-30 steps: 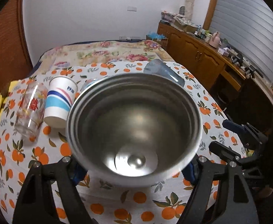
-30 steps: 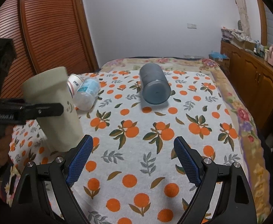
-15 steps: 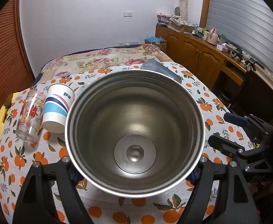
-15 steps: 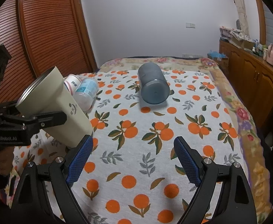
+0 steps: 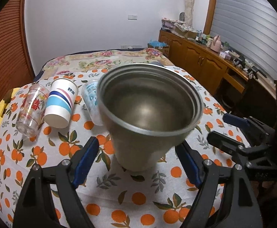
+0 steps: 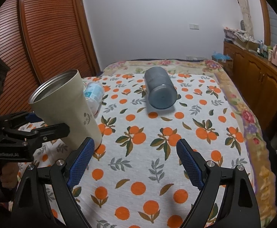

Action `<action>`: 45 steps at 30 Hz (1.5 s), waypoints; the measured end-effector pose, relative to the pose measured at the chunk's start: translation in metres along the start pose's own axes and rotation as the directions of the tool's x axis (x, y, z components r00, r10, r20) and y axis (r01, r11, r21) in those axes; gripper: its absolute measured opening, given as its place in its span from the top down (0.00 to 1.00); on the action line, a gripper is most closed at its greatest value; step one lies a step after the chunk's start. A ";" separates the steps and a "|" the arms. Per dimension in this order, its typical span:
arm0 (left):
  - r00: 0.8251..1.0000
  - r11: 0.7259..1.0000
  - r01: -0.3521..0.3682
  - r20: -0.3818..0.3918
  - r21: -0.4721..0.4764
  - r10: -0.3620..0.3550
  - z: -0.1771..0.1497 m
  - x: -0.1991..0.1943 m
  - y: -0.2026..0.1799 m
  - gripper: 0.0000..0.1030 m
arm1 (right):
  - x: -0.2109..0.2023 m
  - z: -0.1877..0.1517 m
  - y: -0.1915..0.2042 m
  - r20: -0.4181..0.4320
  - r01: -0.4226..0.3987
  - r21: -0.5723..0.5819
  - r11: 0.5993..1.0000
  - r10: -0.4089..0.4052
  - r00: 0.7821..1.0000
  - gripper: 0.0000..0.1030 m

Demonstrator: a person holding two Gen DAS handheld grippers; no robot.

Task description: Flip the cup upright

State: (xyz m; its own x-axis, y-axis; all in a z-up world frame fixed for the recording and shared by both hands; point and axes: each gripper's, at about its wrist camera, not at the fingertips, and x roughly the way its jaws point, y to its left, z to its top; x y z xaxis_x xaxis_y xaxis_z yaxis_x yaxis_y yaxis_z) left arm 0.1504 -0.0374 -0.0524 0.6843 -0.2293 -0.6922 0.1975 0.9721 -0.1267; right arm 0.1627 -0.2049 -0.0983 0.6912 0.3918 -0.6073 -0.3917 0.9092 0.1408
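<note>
A bed (image 6: 157,152) spread with an orange-print cloth (image 5: 43,171) carries five drinking vessels, with a floral quilt (image 6: 176,64) showing at its far end.

The right hand-held gripper (image 6: 135,142) hangs over the near part of the cloth, its blue-padded jaws wide apart and holding nothing. In the left wrist view it (image 5: 218,127) sits to the right of the cup.

The left hand-held gripper (image 5: 136,143) has its jaws spread on either side of the cup (image 5: 149,114), with a strip of cloth visible between each pad and the cup wall. From the right wrist view the same gripper (image 6: 49,123) reaches in from the left edge, one finger crossing in front of the cup's lower half.

The beige steel cup (image 6: 66,102) stands mouth up at the near left of the cloth, leaning toward the left gripper; its base is hidden behind a right gripper finger there, so whether it sits flat cannot be told.

A grey tumbler (image 6: 160,91) lies on its side toward the far end, base facing the camera. A striped paper cup (image 5: 60,102) and a printed glass (image 5: 32,110) lie side by side on the left. A clear bottle (image 6: 93,93) lies just behind the cup.
</note>
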 end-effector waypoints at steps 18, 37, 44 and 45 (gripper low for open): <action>0.988 0.997 -0.076 0.135 0.010 0.074 -0.015 -0.051 0.016 0.15 | -0.026 0.008 0.027 0.097 0.010 0.033 0.999 -0.013 0.995 0.05; 0.965 0.987 -0.157 0.208 -0.024 0.159 -0.028 -0.069 0.030 0.08 | -0.051 0.005 0.040 0.186 0.085 0.046 0.995 -0.092 0.978 0.00; 0.964 0.986 -0.163 0.208 -0.025 0.165 -0.029 -0.072 0.027 0.08 | -0.052 0.004 0.040 0.184 0.086 0.048 0.995 -0.093 0.978 0.00; 0.964 0.986 -0.163 0.208 -0.025 0.165 -0.029 -0.072 0.027 0.08 | -0.052 0.004 0.040 0.184 0.086 0.047 0.995 -0.093 0.979 0.00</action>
State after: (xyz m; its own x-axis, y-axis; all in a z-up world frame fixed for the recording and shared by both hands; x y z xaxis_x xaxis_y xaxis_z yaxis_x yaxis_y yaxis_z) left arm 0.0863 0.0069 -0.0264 0.8386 -0.0713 -0.5401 0.0655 0.9974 -0.0299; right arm 0.1139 -0.1880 -0.0579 0.8245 0.3248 -0.4634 -0.3020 0.9451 0.1252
